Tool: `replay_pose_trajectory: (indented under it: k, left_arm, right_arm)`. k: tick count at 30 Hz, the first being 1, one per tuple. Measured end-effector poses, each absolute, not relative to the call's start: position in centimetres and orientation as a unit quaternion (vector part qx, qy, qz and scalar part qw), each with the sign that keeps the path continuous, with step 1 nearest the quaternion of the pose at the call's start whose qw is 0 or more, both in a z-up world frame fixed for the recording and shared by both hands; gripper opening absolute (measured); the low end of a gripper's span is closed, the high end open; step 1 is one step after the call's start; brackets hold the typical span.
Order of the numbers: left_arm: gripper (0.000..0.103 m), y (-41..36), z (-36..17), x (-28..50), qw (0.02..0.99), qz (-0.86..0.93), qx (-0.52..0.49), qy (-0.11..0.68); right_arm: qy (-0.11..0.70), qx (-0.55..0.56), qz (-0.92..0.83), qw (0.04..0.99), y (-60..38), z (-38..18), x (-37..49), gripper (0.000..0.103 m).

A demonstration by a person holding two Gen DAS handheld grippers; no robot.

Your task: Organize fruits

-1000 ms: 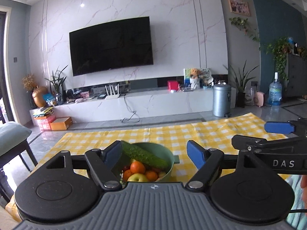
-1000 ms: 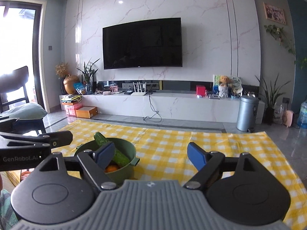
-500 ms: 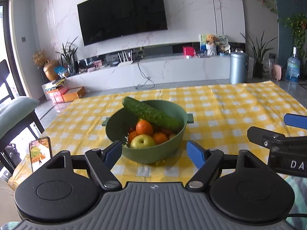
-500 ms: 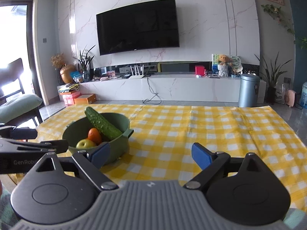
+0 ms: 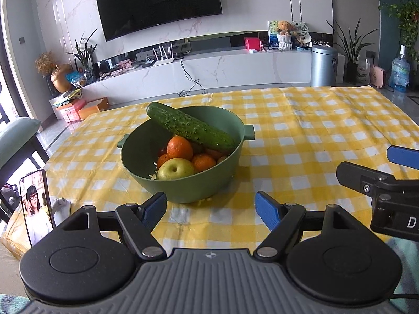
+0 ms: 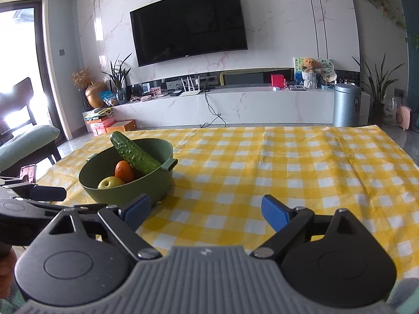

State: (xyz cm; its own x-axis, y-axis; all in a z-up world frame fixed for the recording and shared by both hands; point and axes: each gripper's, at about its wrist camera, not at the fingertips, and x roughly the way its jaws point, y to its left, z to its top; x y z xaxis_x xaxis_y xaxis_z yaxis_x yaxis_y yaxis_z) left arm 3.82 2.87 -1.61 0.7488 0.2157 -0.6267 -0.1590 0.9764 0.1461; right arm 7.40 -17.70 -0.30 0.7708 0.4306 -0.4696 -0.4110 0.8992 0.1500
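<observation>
A green bowl point(image 5: 183, 183) stands on the yellow checked tablecloth point(image 5: 314, 130). A cucumber point(image 5: 191, 128) lies across its rim, above oranges point(image 5: 180, 147) and a yellow-green apple point(image 5: 175, 172). My left gripper point(image 5: 210, 208) is open and empty, just in front of the bowl. My right gripper point(image 6: 205, 210) is open and empty, to the right of the bowl point(image 6: 146, 185); the cucumber point(image 6: 134, 153) shows there too. The right gripper also shows at the right edge of the left wrist view point(image 5: 392, 172).
A phone point(image 5: 38, 206) stands upright at the table's left front edge, next to crumpled paper point(image 5: 61, 204). A cushioned chair point(image 6: 26, 141) is left of the table. A TV wall and low cabinet lie beyond the far edge.
Both grippers have risen and tilted down toward the table, so the bowl and its fruit now show from above. Both stay open.
</observation>
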Motion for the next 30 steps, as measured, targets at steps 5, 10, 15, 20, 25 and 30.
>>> replay_pose_trajectory:
  k: [5,10,15,20,25,30]
  left_arm:
    - [0.090,2.94,-1.46,3.83,0.933,0.099,0.039,0.344]
    - [0.090,2.91,-1.42,3.73,0.932,0.098,0.038,0.346]
    - [0.090,2.93,-1.26,3.70,0.933,0.098,0.038,0.344]
    - [0.090,2.94,-1.26,3.68,0.933,0.098,0.038,0.344]
    - [0.090,2.94,-1.30,3.71,0.933,0.097,0.039,0.345]
    - [0.090,2.91,-1.29,3.69,0.933,0.097,0.039,0.344]
  right_arm:
    - [0.254,0.017,0.224,0.941,-17.56,-0.32,7.37,0.088]
    - [0.253,0.012,0.224,0.941,-17.42,-0.42,7.36,0.088]
    - [0.253,0.011,0.223,0.941,-17.39,-0.41,7.31,0.088]
    - [0.256,0.008,0.223,0.941,-17.37,-0.56,7.42,0.088]
    - [0.258,0.008,0.223,0.940,-17.43,-0.61,7.50,0.088]
    - [0.259,0.007,0.222,0.940,-17.43,-0.65,7.52,0.088]
